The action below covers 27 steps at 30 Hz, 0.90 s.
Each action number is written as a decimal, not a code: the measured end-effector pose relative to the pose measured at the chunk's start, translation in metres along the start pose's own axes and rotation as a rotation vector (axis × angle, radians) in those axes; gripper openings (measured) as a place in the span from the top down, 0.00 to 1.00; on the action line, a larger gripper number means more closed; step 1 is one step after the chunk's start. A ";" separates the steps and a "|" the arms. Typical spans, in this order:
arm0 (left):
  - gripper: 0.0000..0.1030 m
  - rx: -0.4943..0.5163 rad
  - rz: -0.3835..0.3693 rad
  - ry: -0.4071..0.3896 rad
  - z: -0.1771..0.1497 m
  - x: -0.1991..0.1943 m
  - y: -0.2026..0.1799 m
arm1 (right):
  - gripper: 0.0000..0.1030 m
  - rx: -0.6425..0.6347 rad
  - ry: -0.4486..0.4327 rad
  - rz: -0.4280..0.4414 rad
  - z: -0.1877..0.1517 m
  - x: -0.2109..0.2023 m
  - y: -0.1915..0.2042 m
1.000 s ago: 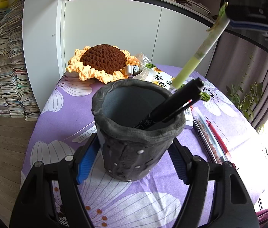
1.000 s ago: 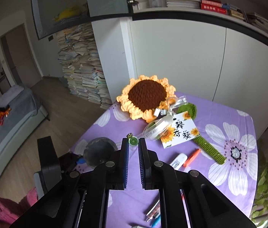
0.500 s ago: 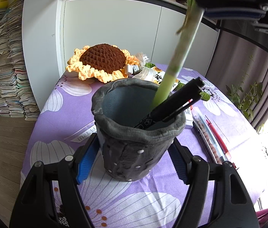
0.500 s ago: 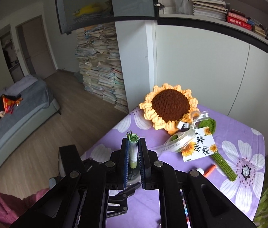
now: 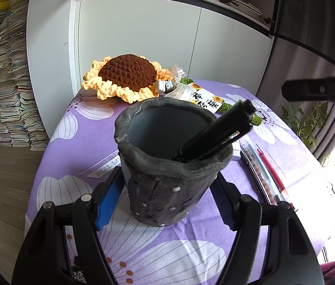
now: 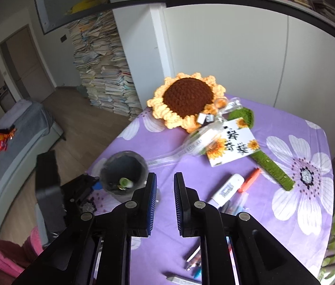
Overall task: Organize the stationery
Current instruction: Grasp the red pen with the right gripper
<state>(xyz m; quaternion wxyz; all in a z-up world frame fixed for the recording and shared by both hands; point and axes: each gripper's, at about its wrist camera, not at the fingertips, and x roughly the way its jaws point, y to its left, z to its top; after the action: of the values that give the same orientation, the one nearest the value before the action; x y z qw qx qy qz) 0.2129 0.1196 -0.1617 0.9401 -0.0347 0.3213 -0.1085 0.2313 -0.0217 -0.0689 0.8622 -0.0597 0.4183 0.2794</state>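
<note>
A dark grey felt pen cup point(image 5: 167, 166) stands on the purple flowered tablecloth point(image 5: 77, 152). My left gripper point(image 5: 167, 190) is shut on the cup, one finger on each side. A black pen point(image 5: 217, 130) leans out of the cup. In the right wrist view the cup point(image 6: 124, 166) holds a light green pen point(image 6: 125, 182). My right gripper point(image 6: 165, 201) is open and empty, above the table to the right of the cup. A white correction pen point(image 6: 226, 187), an orange pen point(image 6: 249, 180) and several more pens point(image 5: 264, 173) lie on the cloth.
A crocheted sunflower point(image 6: 188, 99) with a ribbon and a card point(image 6: 231, 144) lies at the back of the table. White cupboards stand behind. Stacks of books point(image 6: 103, 76) stand on the floor to the left. A plant point(image 5: 310, 118) is at the right.
The green pen, held over the cup by the right gripper, went down into the cup and was let go. The right gripper opened and rose away. The left gripper has not moved.
</note>
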 end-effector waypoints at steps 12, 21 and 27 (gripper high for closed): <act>0.31 0.000 0.002 0.008 0.000 0.001 0.000 | 0.26 0.034 -0.506 -0.466 -0.054 -0.079 -0.043; 0.31 -0.001 0.002 0.012 -0.001 0.001 0.000 | 0.47 0.062 -0.147 -0.374 -0.062 -0.028 -0.056; 0.31 -0.001 0.002 0.014 0.000 0.001 0.000 | 0.77 0.167 -0.056 -0.288 -0.079 -0.006 -0.072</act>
<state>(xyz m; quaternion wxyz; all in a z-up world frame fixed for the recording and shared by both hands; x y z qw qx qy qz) 0.2137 0.1197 -0.1629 0.9380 -0.0340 0.3278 -0.1075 0.2121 -0.1114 -0.1250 0.9067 -0.0392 0.4028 0.1187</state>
